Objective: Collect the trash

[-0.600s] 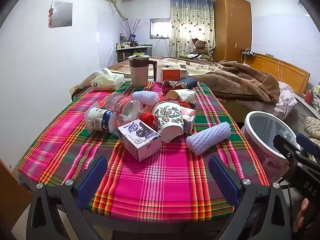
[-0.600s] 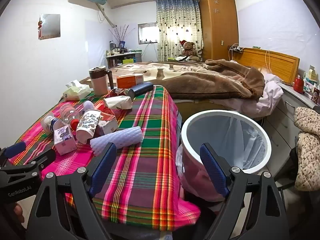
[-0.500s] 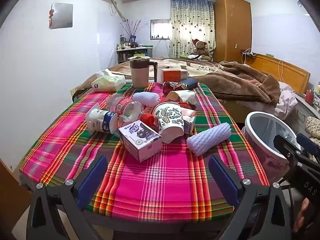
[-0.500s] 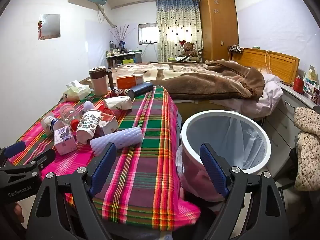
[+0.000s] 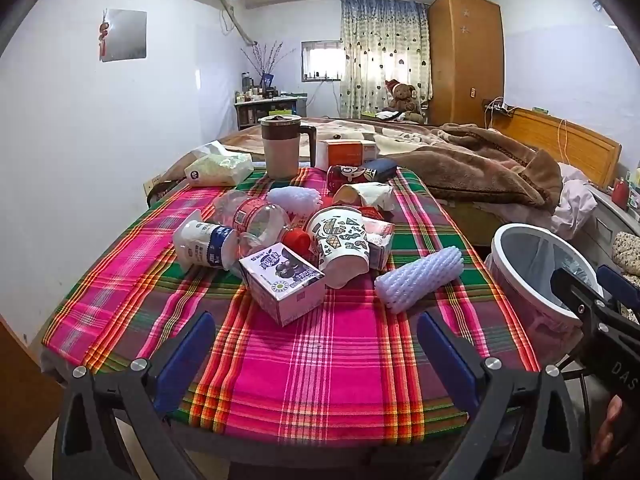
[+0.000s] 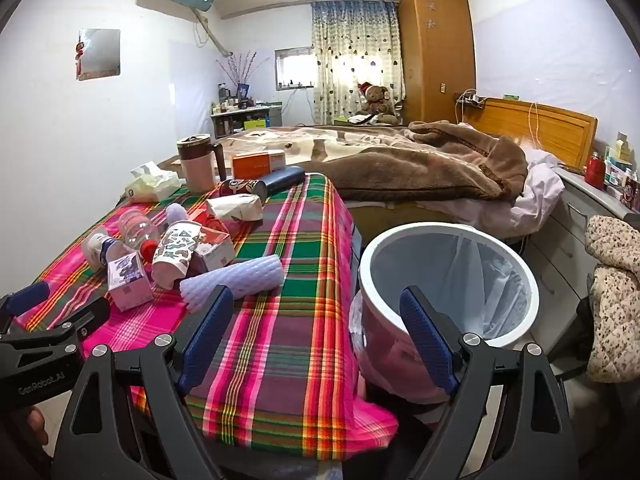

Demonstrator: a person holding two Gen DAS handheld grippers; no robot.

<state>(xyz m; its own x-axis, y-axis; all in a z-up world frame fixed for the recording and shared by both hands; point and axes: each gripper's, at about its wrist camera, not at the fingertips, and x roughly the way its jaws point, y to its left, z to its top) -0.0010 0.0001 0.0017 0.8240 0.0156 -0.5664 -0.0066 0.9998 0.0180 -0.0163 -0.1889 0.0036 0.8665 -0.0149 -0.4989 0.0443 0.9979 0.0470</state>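
Observation:
Trash lies in a heap on the plaid tablecloth (image 5: pixel 320 360): a purple milk carton (image 5: pixel 282 282), a patterned paper cup (image 5: pixel 340 246) on its side, a white foam net sleeve (image 5: pixel 420 278), a clear plastic bottle (image 5: pixel 256 222) and a small white bottle (image 5: pixel 204 242). A white-rimmed trash bin (image 6: pixel 448 280) with a clear liner stands right of the table. My left gripper (image 5: pixel 316 354) is open and empty over the table's near edge. My right gripper (image 6: pixel 318 334) is open and empty between the table corner and the bin.
A pink mug (image 5: pixel 280 148), tissue pack (image 5: pixel 220 168), orange box (image 5: pixel 348 152) and red can (image 5: pixel 344 176) sit at the table's far end. A bed with a brown blanket (image 6: pixel 420 164) lies behind. A grey cabinet (image 6: pixel 592 208) is at the right.
The left wrist view has shifted very slightly; the trash heap sits a touch nearer. The right gripper and all objects have not moved.

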